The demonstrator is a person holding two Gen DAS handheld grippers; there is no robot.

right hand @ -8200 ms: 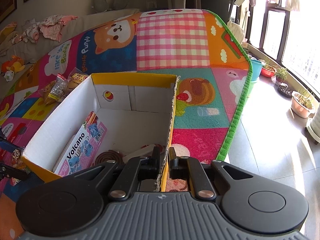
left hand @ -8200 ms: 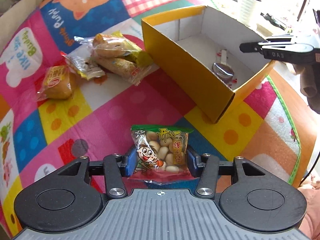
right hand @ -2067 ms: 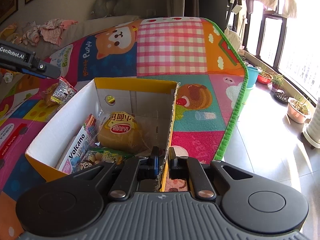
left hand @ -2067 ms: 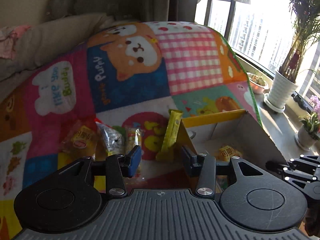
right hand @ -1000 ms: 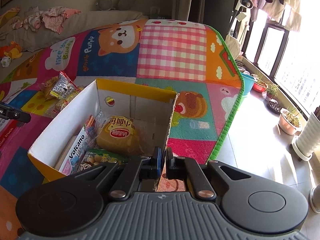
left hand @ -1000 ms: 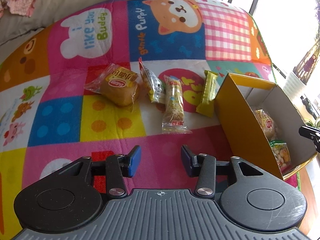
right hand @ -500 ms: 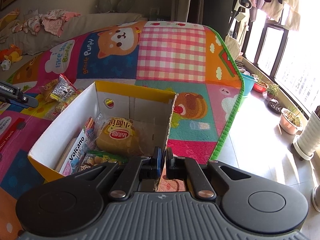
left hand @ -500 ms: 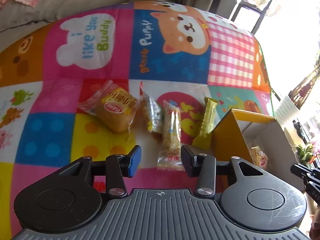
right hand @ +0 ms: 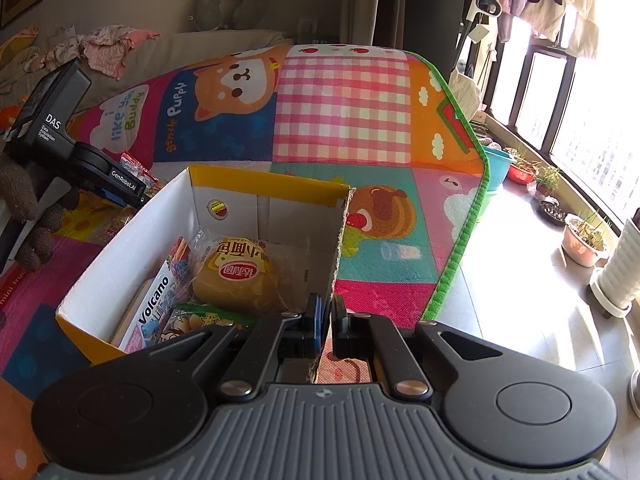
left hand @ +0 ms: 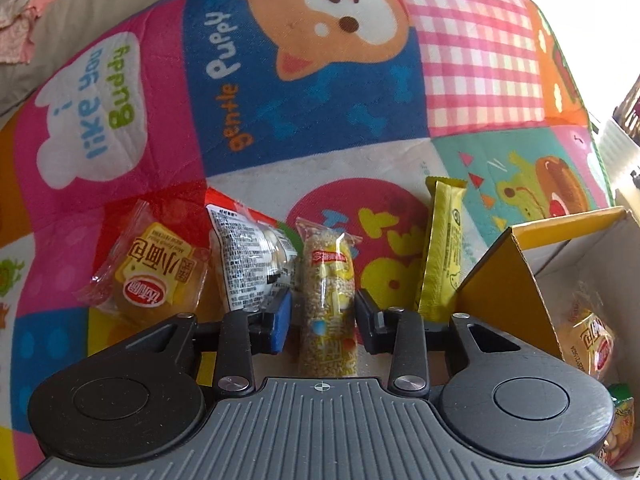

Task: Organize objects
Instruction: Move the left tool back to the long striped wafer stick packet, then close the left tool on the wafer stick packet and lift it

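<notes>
My left gripper (left hand: 323,314) is open, its jaws on either side of a long rice-puff snack bar (left hand: 328,300) lying on the play mat. Left of it lie a clear white-printed snack bag (left hand: 248,260) and a wrapped yellow bun (left hand: 154,276); right of it lies a yellow wafer bar (left hand: 440,244). My right gripper (right hand: 325,322) is shut on the right wall of the yellow cardboard box (right hand: 340,240). The box holds a bun (right hand: 236,276), a Volcano pack (right hand: 154,306) and a peanut bag (right hand: 196,322).
The box corner (left hand: 508,276) stands just right of my left gripper. The colourful play mat (right hand: 344,100) ends at a green edge (right hand: 460,248), with tiled floor, plant pots (right hand: 584,240) and windows to the right. A sofa with clothes (right hand: 104,48) lies behind.
My left gripper has moved forward and down onto the row of snacks, so the rice-puff bar now lies between its open jaws. My right gripper still grips the box wall.
</notes>
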